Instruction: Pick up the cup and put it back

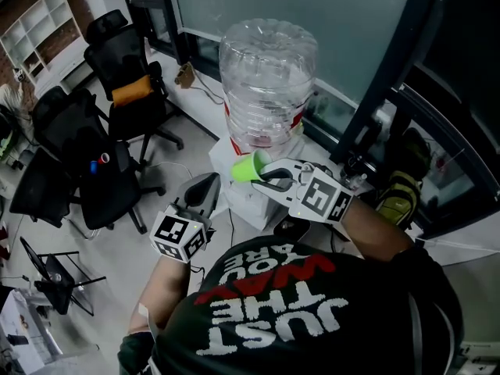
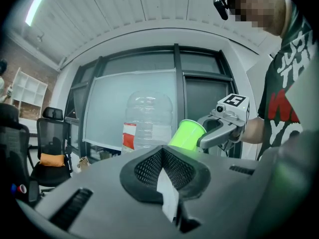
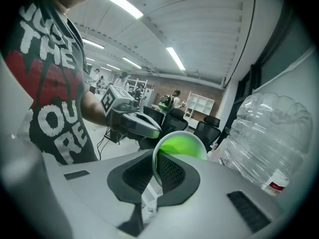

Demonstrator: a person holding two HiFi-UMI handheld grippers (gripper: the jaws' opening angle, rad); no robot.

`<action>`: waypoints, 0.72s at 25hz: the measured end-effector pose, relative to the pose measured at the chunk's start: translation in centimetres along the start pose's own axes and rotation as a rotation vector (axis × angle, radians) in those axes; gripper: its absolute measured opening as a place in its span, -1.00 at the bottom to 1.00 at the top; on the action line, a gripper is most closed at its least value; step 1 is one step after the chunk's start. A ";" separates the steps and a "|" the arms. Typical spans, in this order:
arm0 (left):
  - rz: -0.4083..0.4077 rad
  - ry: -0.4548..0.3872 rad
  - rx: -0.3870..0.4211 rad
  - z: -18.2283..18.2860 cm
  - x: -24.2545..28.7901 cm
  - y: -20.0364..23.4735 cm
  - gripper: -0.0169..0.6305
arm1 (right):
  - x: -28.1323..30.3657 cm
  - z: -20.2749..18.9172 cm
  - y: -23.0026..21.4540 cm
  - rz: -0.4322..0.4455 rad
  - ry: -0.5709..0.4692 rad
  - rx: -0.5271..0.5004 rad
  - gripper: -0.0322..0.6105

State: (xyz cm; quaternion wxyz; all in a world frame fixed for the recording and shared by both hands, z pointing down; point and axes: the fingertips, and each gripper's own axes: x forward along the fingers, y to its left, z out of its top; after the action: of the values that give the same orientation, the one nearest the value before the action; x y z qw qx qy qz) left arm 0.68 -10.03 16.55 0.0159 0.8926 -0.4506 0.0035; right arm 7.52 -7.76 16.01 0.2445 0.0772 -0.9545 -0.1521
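1. Closest to the head camera, a black shirt (image 1: 312,311) with printed lettering fills the bottom of the view, and both forearms reach forward from it.
2. Just ahead on the left, the left tongs (image 1: 205,190) are held level above the floor (image 1: 117,248). Their jaws are closed together with nothing between them.
3. Slightly further and to the right, the right tongs (image 1: 269,176) slope downward and are clamped on the rim of a bright green cup (image 1: 248,168). In the right gripper view the edge of the rim sits in the gap between the pads.
4. The cup hangs in the air on its side, resting on no surface. Its mouth faces the right tongs and its base points left, towards the space above the left tongs.
5. Behind the cup stands a white dispenser (image 1: 250,201), with a large clear water bottle (image 1: 268,76) on top that carries a red and white label.
6. Further off on the left, black office chairs (image 1: 125,84) stand on the floor, one with an orange cushion.
7. Farthest away are a white shelf (image 1: 39,26) in the corner and a frosted window (image 1: 328,14) behind the bottle.
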 end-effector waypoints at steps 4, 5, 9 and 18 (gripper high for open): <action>0.015 0.010 -0.039 -1.8 -0.4 0.6 -0.95 | 1.1 -0.8 0.8 0.029 0.026 0.014 -0.78; 0.019 0.015 -0.053 -2.5 -0.5 0.8 -0.95 | 1.5 -1.1 1.1 0.038 0.035 0.021 -0.78; 0.027 0.049 -0.113 -6.6 -1.0 2.6 -0.95 | 5.0 -3.0 2.3 0.082 0.076 0.066 -0.78; 0.000 0.125 -0.158 -24.7 -0.1 9.1 -0.95 | 19.4 -15.3 5.9 0.143 0.166 0.083 -0.78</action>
State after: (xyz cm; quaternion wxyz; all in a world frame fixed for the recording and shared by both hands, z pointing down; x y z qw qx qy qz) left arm -6.50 -14.57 41.45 0.1146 0.8864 -0.4478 0.0237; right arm -2.27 -10.37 39.35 0.3296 0.0311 -0.9395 -0.0879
